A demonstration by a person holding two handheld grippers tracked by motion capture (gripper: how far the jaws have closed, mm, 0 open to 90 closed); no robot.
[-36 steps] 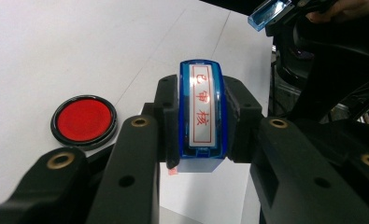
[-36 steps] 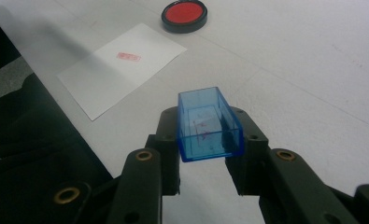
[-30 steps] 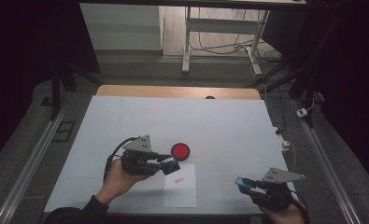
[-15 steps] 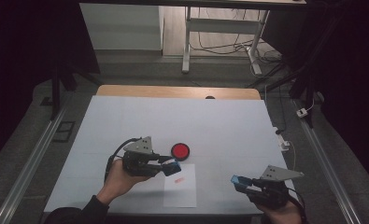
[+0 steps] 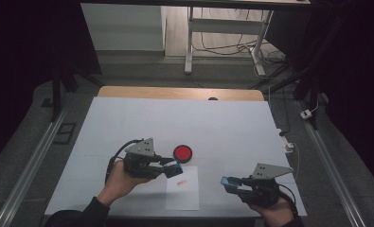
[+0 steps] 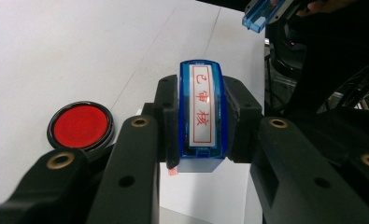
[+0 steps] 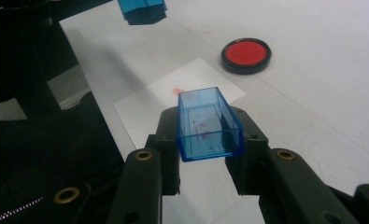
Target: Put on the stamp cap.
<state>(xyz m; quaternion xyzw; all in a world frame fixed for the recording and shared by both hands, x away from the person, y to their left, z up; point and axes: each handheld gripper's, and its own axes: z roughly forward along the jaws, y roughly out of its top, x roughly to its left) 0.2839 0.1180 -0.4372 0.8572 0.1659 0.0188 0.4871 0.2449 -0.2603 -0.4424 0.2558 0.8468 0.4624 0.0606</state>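
A blue stamp (image 6: pixel 202 116) is clamped between the jaws of the left gripper (image 5: pixel 168 166), its white label with red characters facing the camera in the left gripper view. In the high view the stamp (image 5: pixel 173 168) is held just above the top left corner of a white sheet of paper (image 5: pixel 182 194), which lies near the front edge of the table (image 5: pixel 128 118), about midway along it. A small red mark (image 5: pixel 180 182) is seen on the upper part of the sheet; possibly a stamped print, but it is too blurred to read. A clear blue cap (image 7: pixel 208 123) is gripped by the jaws of the right gripper (image 5: pixel 232 183), open side facing up toward the camera in the right gripper view, faint red smudges inside it. The cap (image 5: pixel 229 182) is held off the paper's right edge, near the table's front right corner, well apart from the stamp. A round red ink pad (image 5: pixel 182 152) in a black rim sits on the table just beyond the sheet's top edge, close to the left gripper. Each gripper is held by a hand (image 5: pixel 118 182) entering from the front edge.
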